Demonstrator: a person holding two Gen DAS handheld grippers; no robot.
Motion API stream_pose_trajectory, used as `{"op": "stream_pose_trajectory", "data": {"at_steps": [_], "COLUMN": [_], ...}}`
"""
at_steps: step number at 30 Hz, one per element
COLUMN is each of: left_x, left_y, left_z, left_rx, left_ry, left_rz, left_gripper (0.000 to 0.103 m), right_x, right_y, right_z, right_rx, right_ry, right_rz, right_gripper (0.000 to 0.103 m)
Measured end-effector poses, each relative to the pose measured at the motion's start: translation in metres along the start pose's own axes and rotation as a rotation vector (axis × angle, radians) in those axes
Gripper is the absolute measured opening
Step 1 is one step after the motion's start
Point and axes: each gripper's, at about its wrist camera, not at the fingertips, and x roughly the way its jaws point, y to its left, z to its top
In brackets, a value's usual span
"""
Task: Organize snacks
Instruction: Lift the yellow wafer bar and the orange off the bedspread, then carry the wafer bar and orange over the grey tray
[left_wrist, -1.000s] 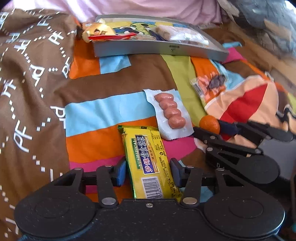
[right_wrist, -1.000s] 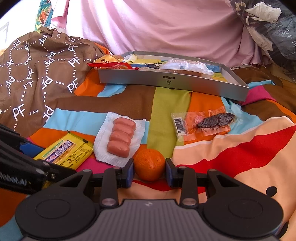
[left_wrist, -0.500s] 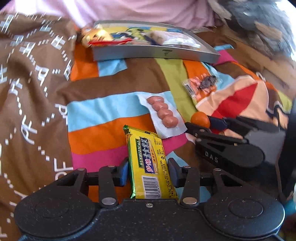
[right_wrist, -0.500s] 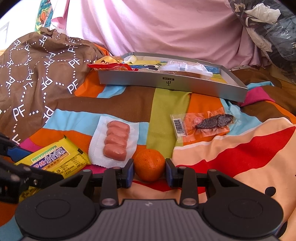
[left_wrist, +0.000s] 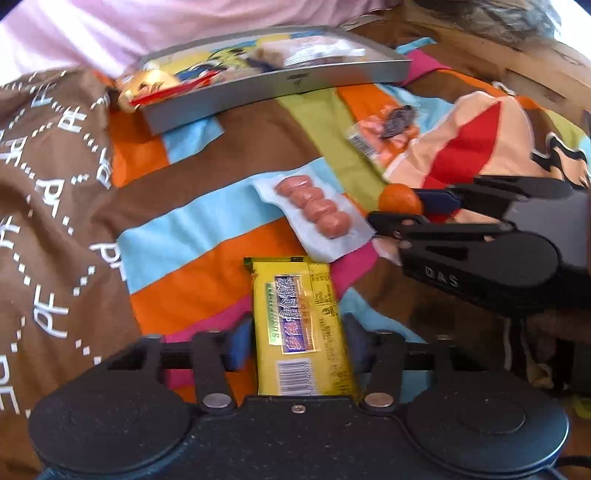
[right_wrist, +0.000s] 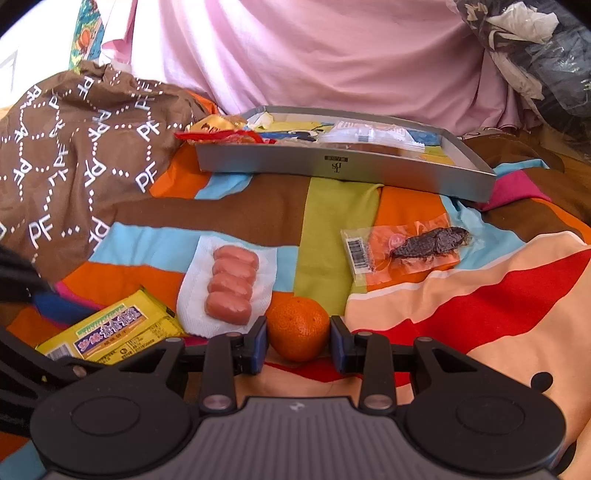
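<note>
1. Since a second ago, the yellow snack bar (left_wrist: 303, 328) has been lifted slightly and tilted by the left gripper (left_wrist: 295, 347), which is clamped on it; its near end is hidden behind the gripper body.
2. The orange (right_wrist: 298, 328) on the bed is gripped by the right gripper (right_wrist: 298, 345).
3. "DAS" is read on the right gripper's side; the grey tray (right_wrist: 369, 170), far, is blurred in the left view.

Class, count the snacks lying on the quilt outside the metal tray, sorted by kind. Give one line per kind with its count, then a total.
Yellow wrapped bar: 1
Pack of sausages: 1
Mandarin: 1
Clear packet with a dark dried snack: 1
Total: 4
</note>
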Motion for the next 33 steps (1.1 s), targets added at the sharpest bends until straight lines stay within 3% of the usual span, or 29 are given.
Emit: {"op": "stream_pose_trajectory", "data": {"at_steps": [6,18,27,33], "left_x": [-0.003,-0.017,-0.035,-0.039], "left_y": [0.006,0.018,0.02,0.031], "left_z": [0.002,0.009,0.027,0.062], "left_rx": [-0.045,-0.088,-0.048,-0.061], "left_ry": [-0.019,-0.124,-0.263,-0.358], "left_rz": [-0.015,0.032,0.08,0.104], "left_gripper": [0.049,0.048,0.048,0.048], "right_x": [-0.006,-0.007,-0.01,-0.004], "right_y": [0.0,0.001,-0.001,-0.005], "right_z": [0.004,0.011,0.021,0.05], "right_rx": [-0.005,-0.001,0.002,-0.016], "right_ry": [-0.029,-0.049,-0.09,-0.15], "right_rz": [0.012,0.023,0.021,0.021], "right_gripper": [0.038,0.038,0.038,0.038]}}
